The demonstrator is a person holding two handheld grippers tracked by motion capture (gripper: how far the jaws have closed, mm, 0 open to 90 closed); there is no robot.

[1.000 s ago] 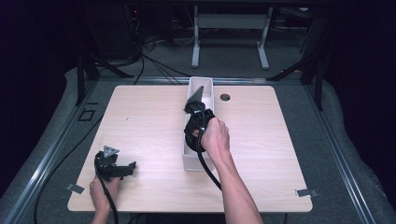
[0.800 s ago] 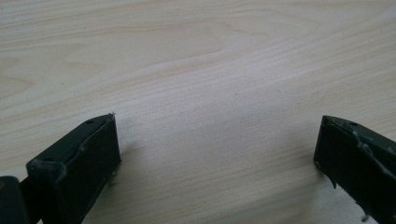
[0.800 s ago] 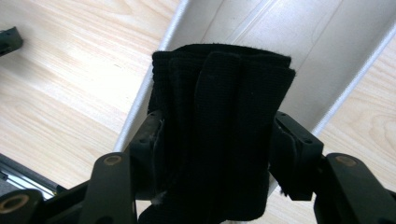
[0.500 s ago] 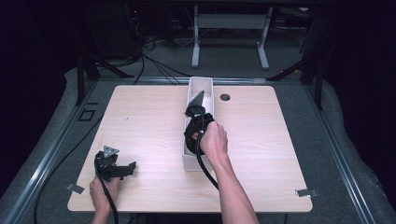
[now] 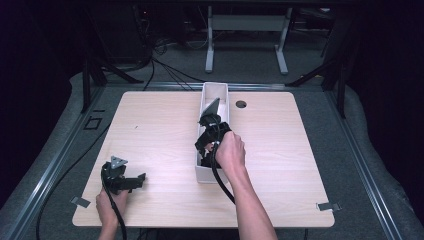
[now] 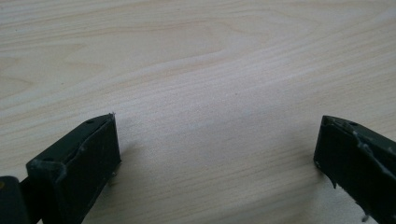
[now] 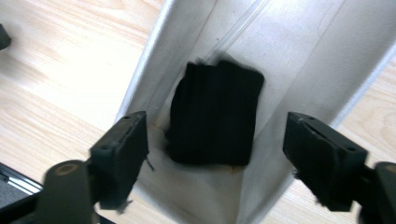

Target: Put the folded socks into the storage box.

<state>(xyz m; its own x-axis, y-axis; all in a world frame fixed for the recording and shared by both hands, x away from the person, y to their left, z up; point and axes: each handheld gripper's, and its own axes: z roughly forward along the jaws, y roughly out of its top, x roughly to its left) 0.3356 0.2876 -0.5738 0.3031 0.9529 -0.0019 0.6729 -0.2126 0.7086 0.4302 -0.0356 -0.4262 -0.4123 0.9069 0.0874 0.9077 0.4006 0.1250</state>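
A long, narrow white box [image 5: 204, 107] lies along the middle of the wooden table [image 5: 150, 130]. My right gripper [image 5: 206, 149] hangs over the box's near half and points down into it. In the right gripper view this gripper [image 7: 217, 140] is open, its jaws straddling a folded black cloth [image 7: 215, 112] on the box floor without touching it. The box's white wall [image 7: 299, 60] rises on either side. My left gripper [image 5: 137, 180] rests at the table's front left. Its jaws [image 6: 217, 140] are wide open over bare wood, with nothing between them.
A round cable hole [image 5: 241, 104] sits in the tabletop just right of the box's far end. Grey tape tabs mark the front corners [image 5: 80, 201] [image 5: 328, 206]. Cables trail from both grippers off the near edge. A metal stand [image 5: 245, 45] is on the floor beyond.
My right hand and gripper have shifted slightly along the box toward its near end. The left gripper has stayed where it was.
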